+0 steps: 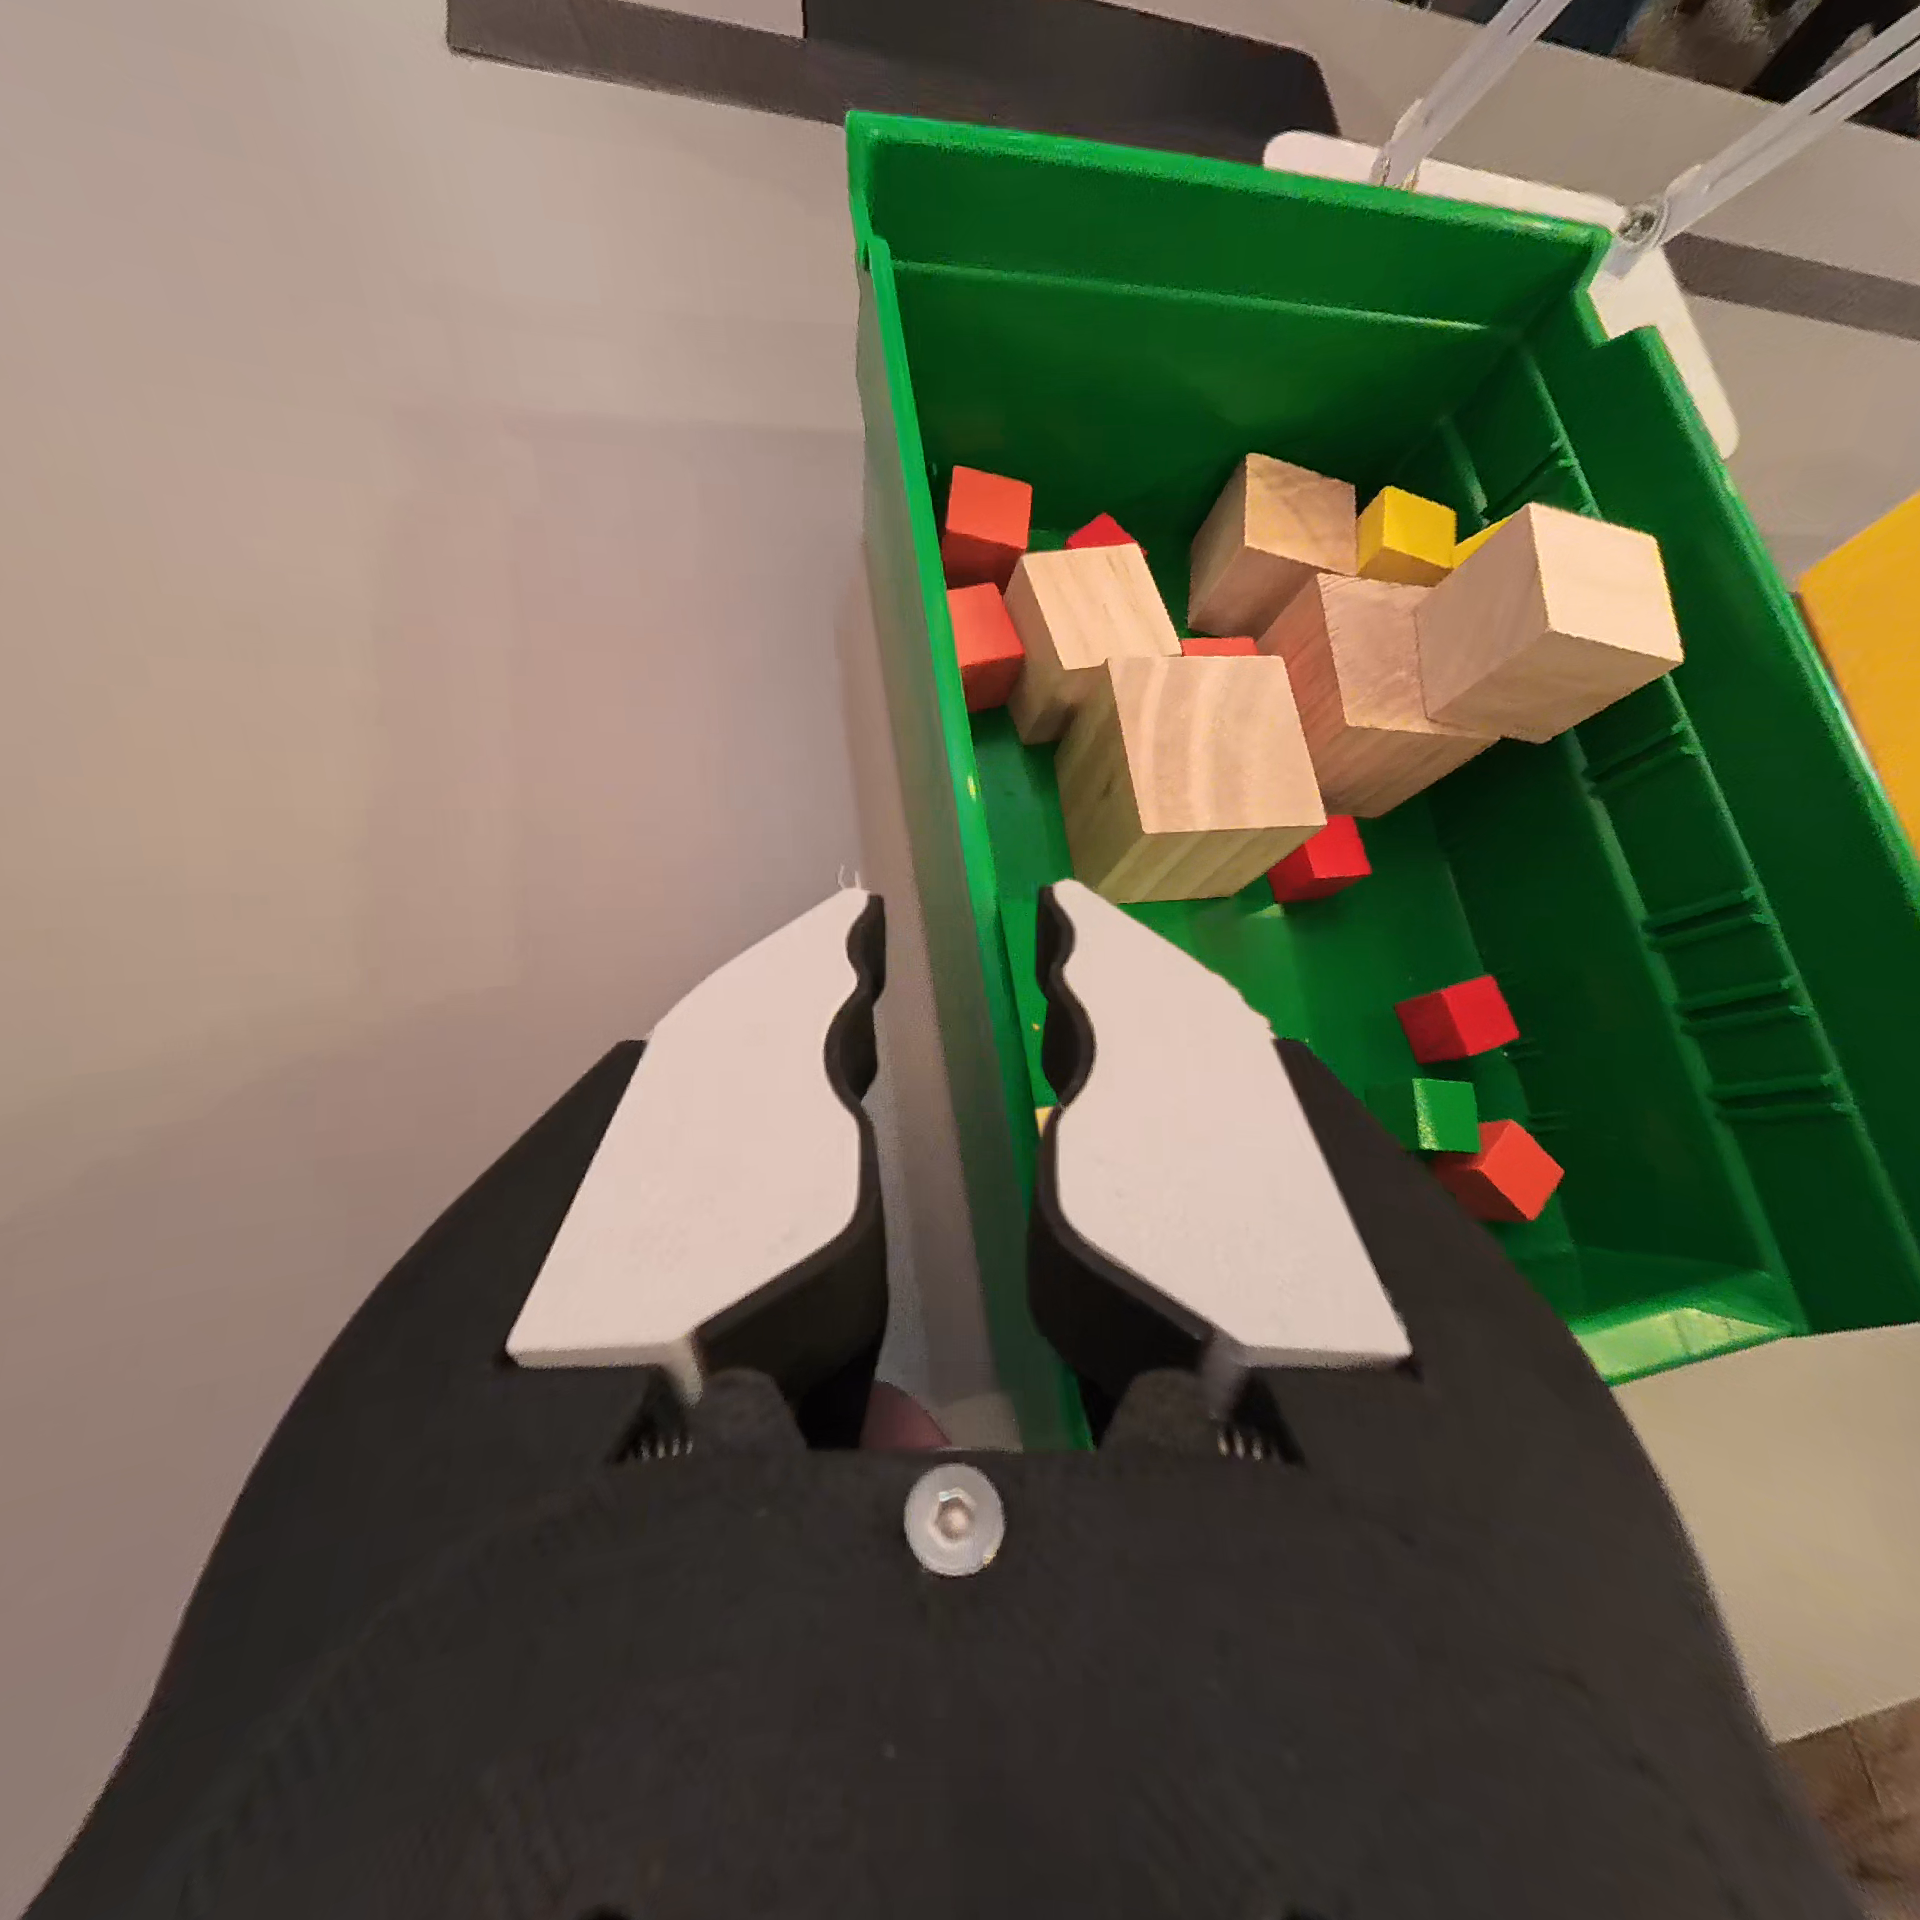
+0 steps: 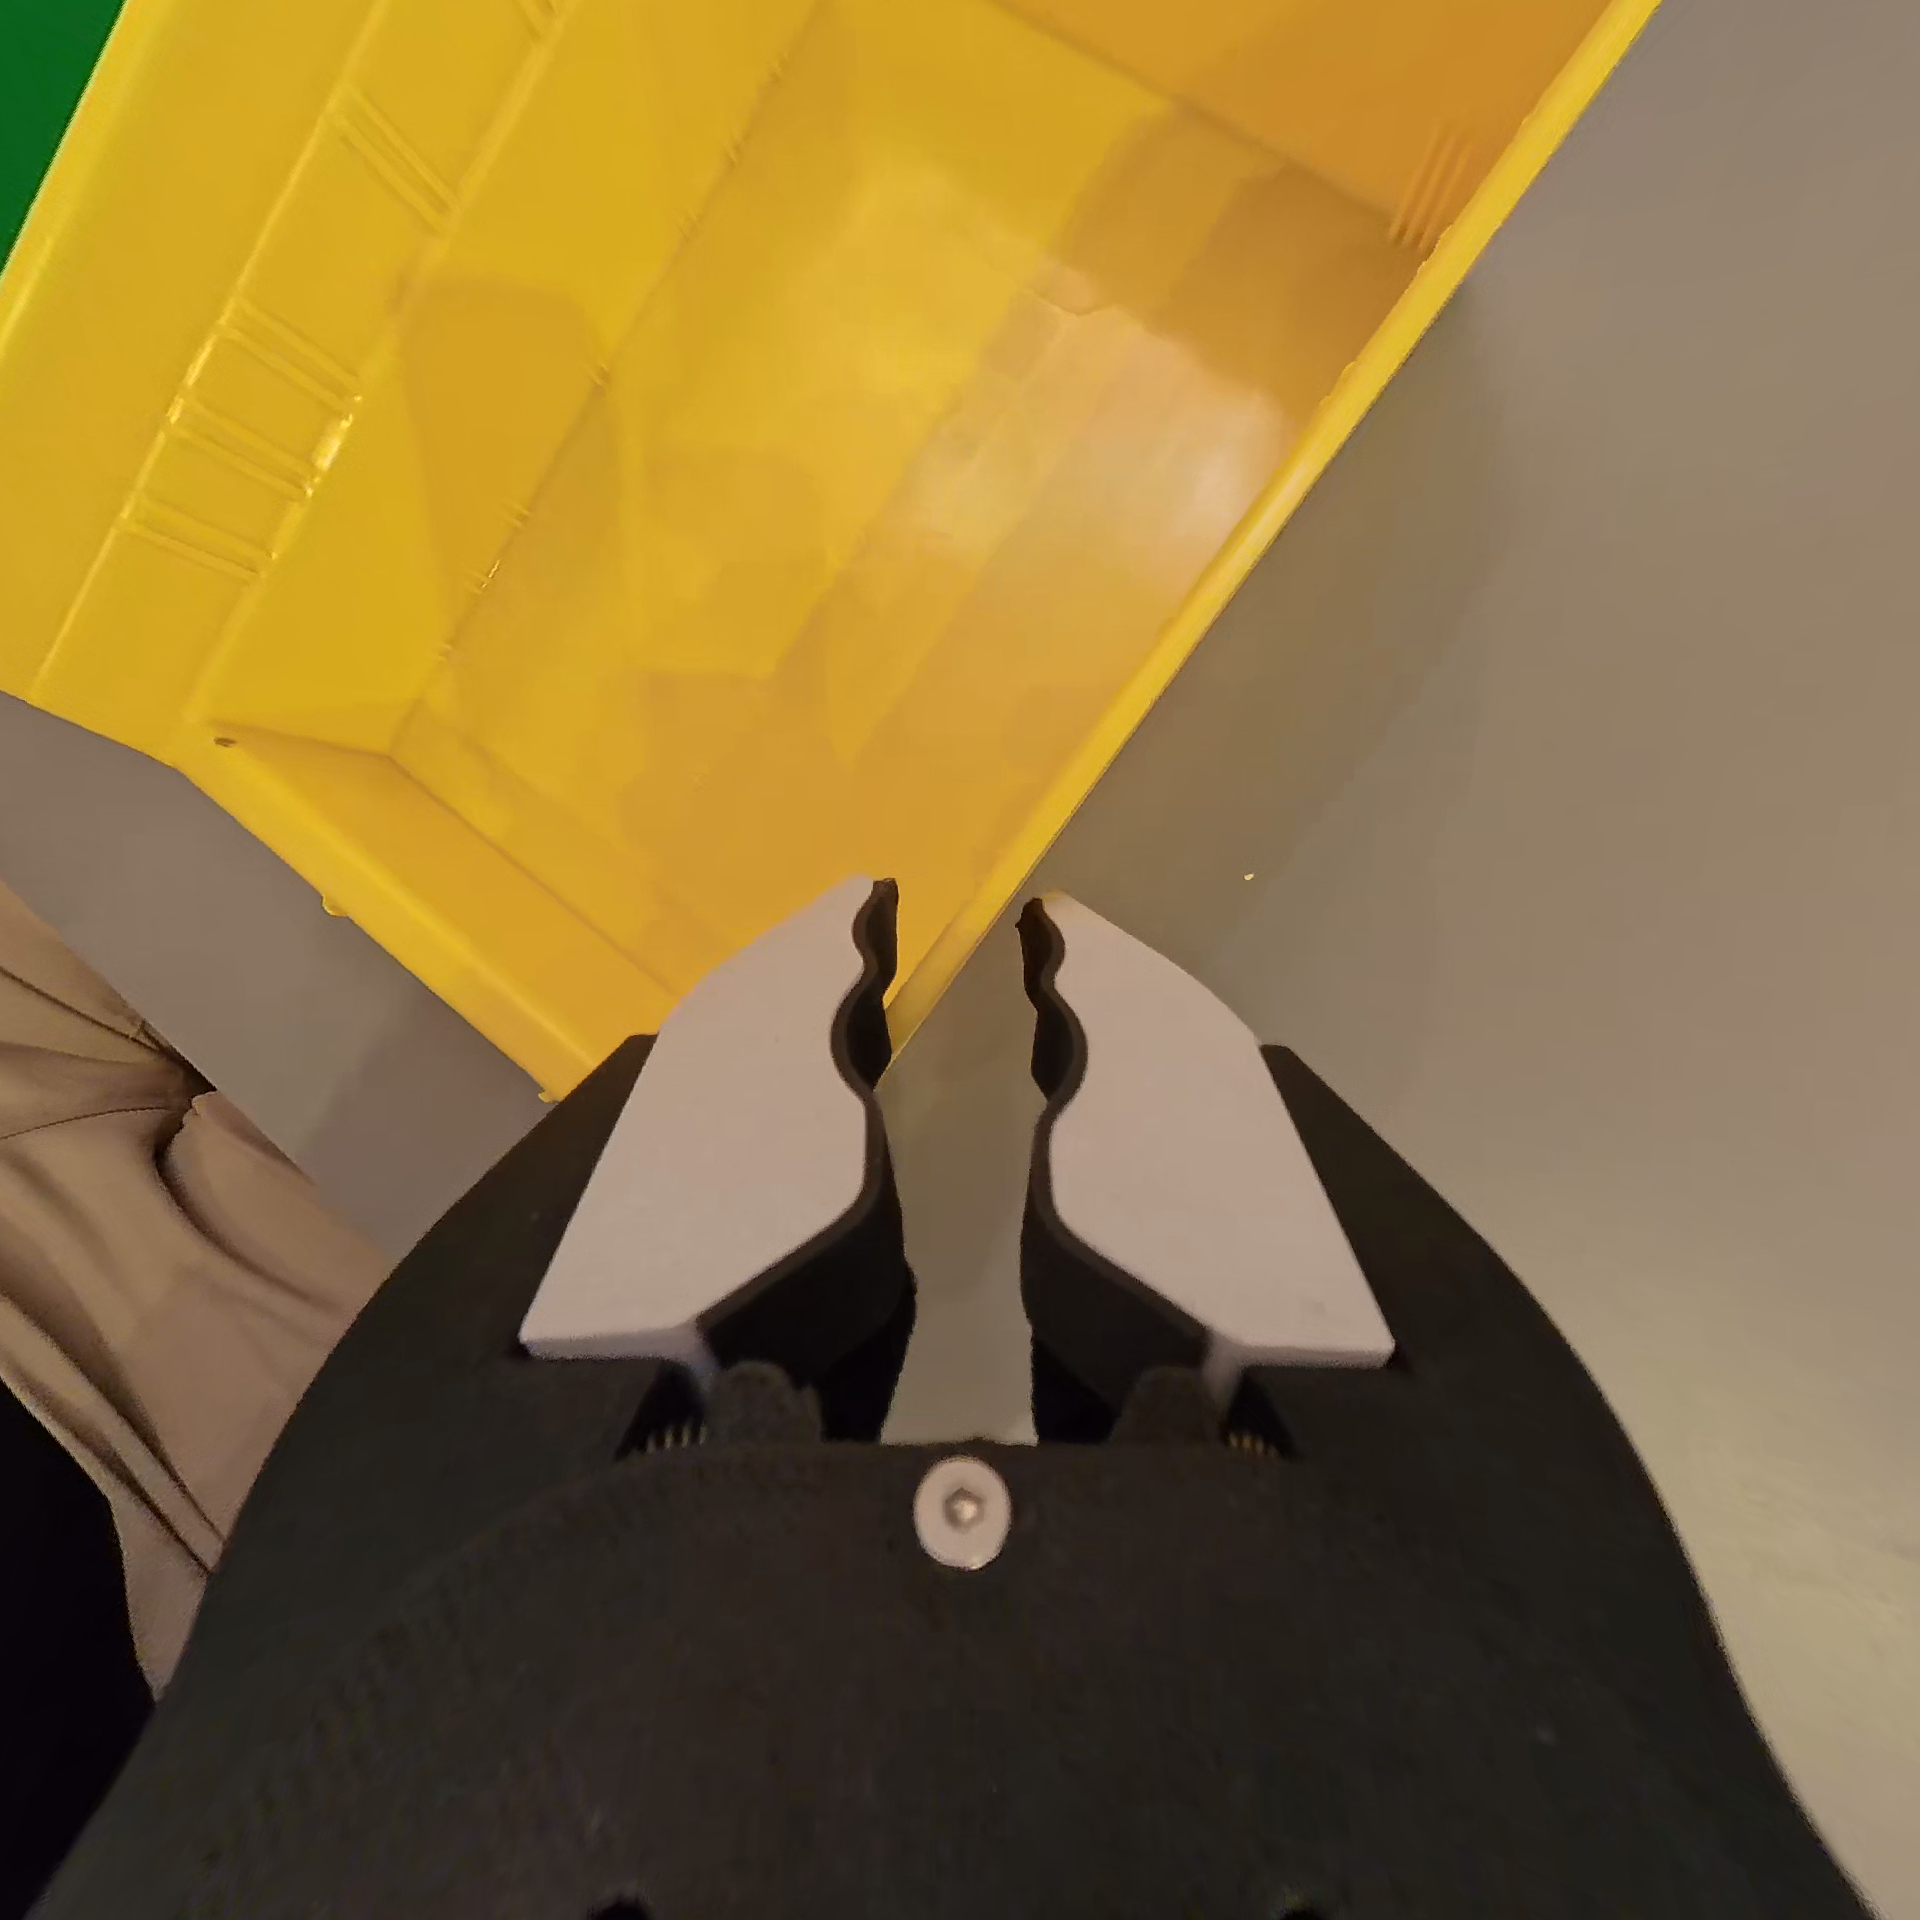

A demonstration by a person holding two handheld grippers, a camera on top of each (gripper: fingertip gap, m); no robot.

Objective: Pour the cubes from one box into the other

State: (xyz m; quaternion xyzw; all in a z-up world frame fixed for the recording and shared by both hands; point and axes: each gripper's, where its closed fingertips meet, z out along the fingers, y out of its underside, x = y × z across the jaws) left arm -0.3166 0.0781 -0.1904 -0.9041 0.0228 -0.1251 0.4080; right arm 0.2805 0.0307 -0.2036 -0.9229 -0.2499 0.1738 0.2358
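The green box (image 1: 1195, 312) stands on the white table and holds several large plain wooden cubes (image 1: 1205, 769), small red cubes (image 1: 1455, 1018), a yellow cube (image 1: 1403, 540) and a small green cube (image 1: 1444, 1114). My left gripper (image 1: 956, 904) is shut on the green box's left wall, one finger inside and one outside. The yellow box (image 2: 727, 468) is empty. My right gripper (image 2: 956, 904) straddles its right wall near the front corner and is closed on it. An edge of the yellow box shows right of the green box (image 1: 1870, 644).
The white table (image 1: 416, 520) spreads left of the green box. A white object with clear rods (image 1: 1662, 343) lies behind the green box, and a dark panel (image 1: 935, 62) sits at the back. A person's beige clothing (image 2: 104, 1195) is at the lower left.
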